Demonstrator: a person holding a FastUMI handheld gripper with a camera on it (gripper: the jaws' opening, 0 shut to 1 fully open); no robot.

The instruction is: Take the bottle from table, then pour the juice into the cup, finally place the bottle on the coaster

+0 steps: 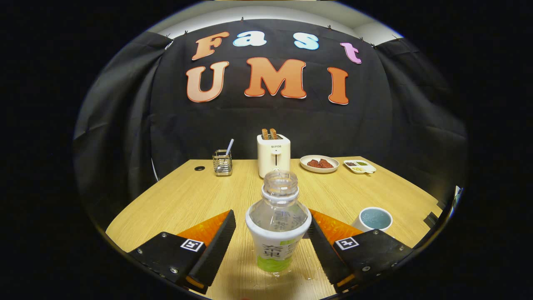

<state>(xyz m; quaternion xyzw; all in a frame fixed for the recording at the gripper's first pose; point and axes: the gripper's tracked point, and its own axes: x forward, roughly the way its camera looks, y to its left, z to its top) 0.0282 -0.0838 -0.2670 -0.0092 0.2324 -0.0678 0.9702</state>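
Note:
A clear, uncapped plastic bottle [277,227] with a white and green label stands upright on the wooden table [175,200], between my fingers. My gripper [270,225] is open around it. A gap shows between the left finger [218,243] and the bottle's side. The right finger [322,246] sits at the bottle's other side; whether it touches I cannot tell. A white cup [373,219] with a bluish inside stands on the table just beyond the right finger. A few droplets lie on the table by the bottle's base.
At the table's far edge stand a wire cutlery holder [222,162], a white toaster [273,154] with two slices in it, a plate of brownish food [319,163] and a small divided dish [359,166]. Black cloth walls close the booth behind.

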